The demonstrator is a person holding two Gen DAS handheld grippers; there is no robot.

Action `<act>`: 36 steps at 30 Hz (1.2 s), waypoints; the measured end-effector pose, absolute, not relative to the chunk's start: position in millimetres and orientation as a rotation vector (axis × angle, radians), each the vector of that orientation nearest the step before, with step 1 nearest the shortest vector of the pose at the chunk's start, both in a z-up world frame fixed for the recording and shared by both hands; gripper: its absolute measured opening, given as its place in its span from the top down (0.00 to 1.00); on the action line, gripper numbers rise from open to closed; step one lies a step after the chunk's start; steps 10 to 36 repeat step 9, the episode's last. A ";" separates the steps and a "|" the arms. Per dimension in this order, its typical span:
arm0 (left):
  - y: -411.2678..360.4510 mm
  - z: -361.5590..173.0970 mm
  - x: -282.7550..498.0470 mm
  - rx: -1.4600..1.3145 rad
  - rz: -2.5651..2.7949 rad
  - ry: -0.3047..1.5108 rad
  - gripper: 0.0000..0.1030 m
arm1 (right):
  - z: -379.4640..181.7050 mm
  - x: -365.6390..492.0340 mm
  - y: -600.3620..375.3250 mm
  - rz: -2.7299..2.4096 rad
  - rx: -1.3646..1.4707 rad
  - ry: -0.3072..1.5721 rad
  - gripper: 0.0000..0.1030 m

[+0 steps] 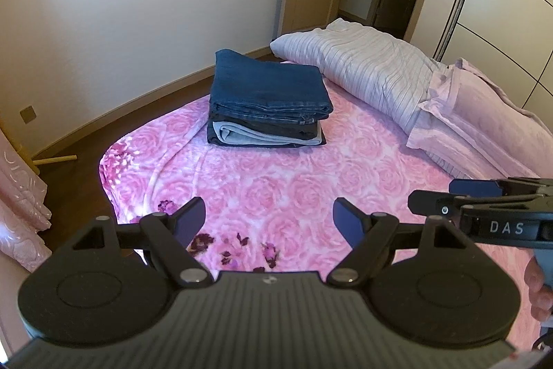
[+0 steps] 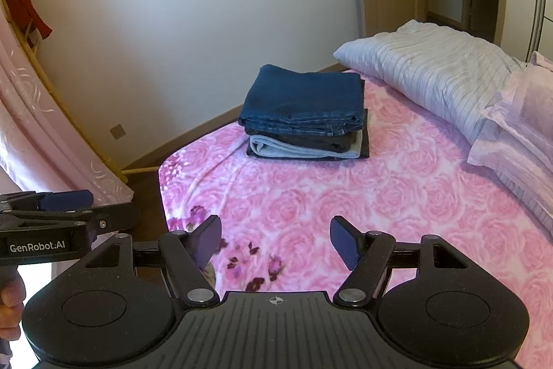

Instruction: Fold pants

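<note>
A folded stack of pants is seen lying near the far edge of the bed, beside the pillow. The left gripper and right gripper are held spread open and empty above the near edge. The folding is judged finished, as no unfolded pants are visible.

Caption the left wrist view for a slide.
Open left gripper hovers over pink blanket, facing stacked folded pants.

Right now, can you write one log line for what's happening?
pants: folded, stacked on bed | left gripper: open, empty | right gripper: open, empty
</note>
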State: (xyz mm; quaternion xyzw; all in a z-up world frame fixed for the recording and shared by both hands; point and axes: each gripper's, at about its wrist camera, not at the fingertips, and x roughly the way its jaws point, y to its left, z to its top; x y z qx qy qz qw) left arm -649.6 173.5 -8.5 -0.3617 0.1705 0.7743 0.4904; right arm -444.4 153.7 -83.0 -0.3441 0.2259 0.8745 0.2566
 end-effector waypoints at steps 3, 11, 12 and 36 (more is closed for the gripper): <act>174.9 -9.4 -649.4 -0.869 1.887 0.416 0.24 | -83.5 -444.7 155.0 2.371 -0.934 0.618 0.35; 177.5 -11.3 -648.7 -0.857 1.898 0.430 0.25 | -83.8 -445.5 156.9 2.365 -0.937 0.621 0.35; 177.5 -11.3 -648.7 -0.857 1.898 0.430 0.25 | -83.8 -445.5 156.9 2.365 -0.937 0.621 0.35; 177.5 -11.3 -648.7 -0.857 1.898 0.430 0.25 | -83.8 -445.5 156.9 2.365 -0.937 0.621 0.35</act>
